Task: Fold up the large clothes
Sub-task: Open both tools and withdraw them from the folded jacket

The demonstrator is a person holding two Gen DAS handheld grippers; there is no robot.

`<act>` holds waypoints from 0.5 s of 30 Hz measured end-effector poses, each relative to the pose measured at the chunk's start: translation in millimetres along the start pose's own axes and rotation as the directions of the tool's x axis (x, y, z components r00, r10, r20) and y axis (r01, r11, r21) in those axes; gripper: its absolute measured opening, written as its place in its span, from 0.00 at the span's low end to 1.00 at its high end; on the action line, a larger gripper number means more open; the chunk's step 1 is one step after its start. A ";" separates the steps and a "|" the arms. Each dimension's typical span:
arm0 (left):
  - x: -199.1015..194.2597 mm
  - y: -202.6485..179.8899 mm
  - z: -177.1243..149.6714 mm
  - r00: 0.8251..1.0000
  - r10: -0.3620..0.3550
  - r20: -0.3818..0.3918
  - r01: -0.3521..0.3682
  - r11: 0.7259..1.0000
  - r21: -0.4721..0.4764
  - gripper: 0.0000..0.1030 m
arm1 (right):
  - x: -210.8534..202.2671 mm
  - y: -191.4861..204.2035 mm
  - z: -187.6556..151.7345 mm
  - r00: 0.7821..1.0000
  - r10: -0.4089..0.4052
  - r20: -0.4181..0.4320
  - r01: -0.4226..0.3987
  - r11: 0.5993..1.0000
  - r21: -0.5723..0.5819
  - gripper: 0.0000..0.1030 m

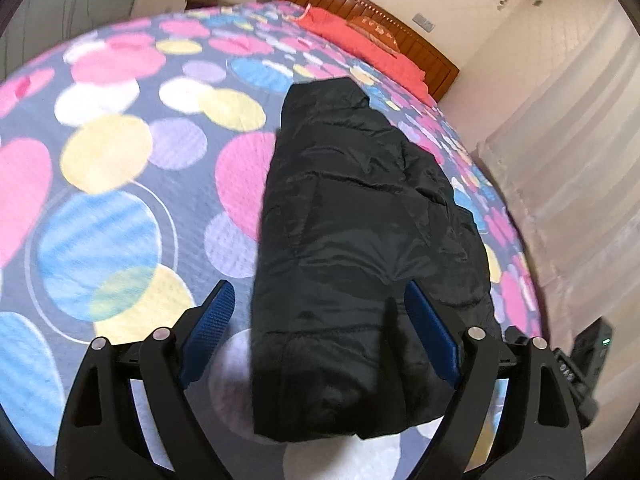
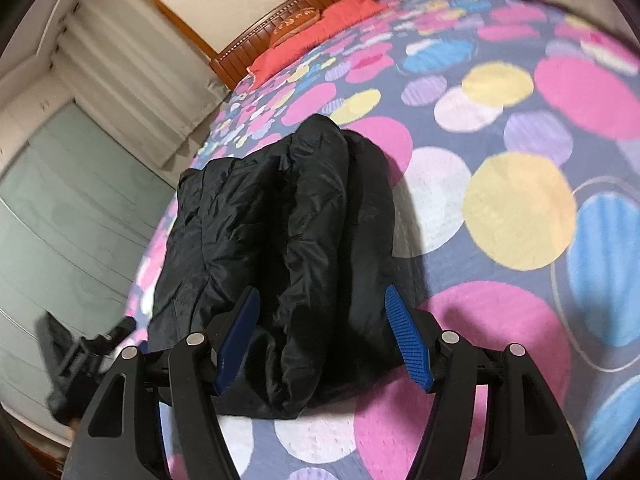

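A black padded jacket (image 1: pixel 352 240) lies folded lengthwise into a long narrow bundle on the bed; it also shows in the right wrist view (image 2: pixel 272 232). My left gripper (image 1: pixel 320 292) is open and empty, its blue pads (image 1: pixel 212 324) spread above the jacket's near end. My right gripper (image 2: pixel 320 296) is open and empty too, its blue pads (image 2: pixel 408 340) spread over the near end of the same bundle. Neither gripper holds the fabric.
The bedspread (image 1: pixel 120 160) is grey with large coloured dots. A red pillow (image 1: pixel 360 52) and a wooden headboard (image 1: pixel 432 52) are at the far end. Curtains (image 2: pixel 132 72) hang beside the bed. The other gripper shows at the edge (image 1: pixel 588 364).
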State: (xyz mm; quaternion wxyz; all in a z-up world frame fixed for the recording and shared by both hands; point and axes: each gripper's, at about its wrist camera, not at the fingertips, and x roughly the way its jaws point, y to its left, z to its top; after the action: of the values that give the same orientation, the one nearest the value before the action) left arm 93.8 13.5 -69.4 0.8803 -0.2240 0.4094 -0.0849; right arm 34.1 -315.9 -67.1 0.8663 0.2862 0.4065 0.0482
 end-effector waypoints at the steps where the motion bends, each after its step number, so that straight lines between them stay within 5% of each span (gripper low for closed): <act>1: -5.8 -3.8 -1.8 0.999 0.024 0.022 -0.025 0.999 0.023 0.88 | -3.8 6.1 -1.5 1.000 -0.026 0.010 0.026 0.999 -0.026 0.63; 5: -20.6 -17.6 -5.4 0.992 0.090 0.083 -0.098 0.991 0.093 0.89 | -13.6 19.3 -7.3 0.995 -0.090 0.040 0.093 0.992 -0.085 0.72; 15: -49.8 -43.9 -13.5 0.967 0.169 0.188 -0.204 0.962 0.183 0.93 | -31.8 55.9 -17.9 0.978 -0.177 0.112 0.196 0.961 -0.194 0.76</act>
State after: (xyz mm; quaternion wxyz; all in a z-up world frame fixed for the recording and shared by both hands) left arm 52.6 -13.1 -22.7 0.9344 -0.1007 0.3410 -0.0229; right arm 8.1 -271.3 -24.7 0.9098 0.1581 0.3836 -0.0059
